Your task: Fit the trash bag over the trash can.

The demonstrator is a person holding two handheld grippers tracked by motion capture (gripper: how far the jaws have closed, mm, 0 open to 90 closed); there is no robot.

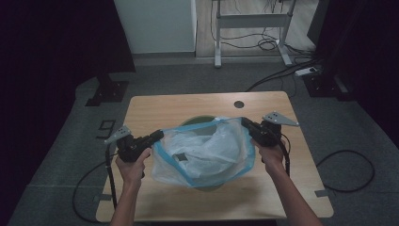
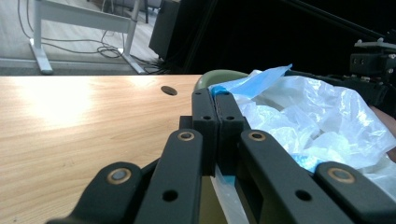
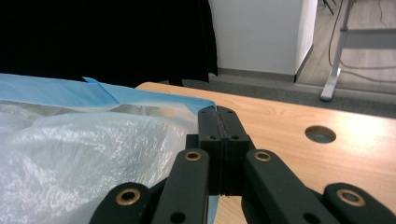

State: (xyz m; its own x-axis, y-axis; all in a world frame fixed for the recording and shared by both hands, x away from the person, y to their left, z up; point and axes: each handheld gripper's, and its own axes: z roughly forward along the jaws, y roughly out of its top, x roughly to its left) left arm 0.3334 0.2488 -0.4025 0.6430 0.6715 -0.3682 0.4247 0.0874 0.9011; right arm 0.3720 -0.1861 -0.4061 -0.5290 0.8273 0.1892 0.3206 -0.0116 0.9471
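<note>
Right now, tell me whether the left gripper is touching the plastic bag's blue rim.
Touching. In the left gripper view, the left gripper has its jaws closed on the blue rim of the plastic bag, the blue band pinched between them.

Clear blue-rimmed plastic bag [image 1: 207,150] stretched open over green bowl [image 1: 200,121]

From above, my room looks dim and slightly soft, with black corners left and right. On my left gripper's camera, glare washes the near-left part of the tabletop [image 2: 70,121], and the jaws close up are blurred. My right gripper's camera catches a bright far wall [image 3: 261,32] and blurred jaws.
</note>
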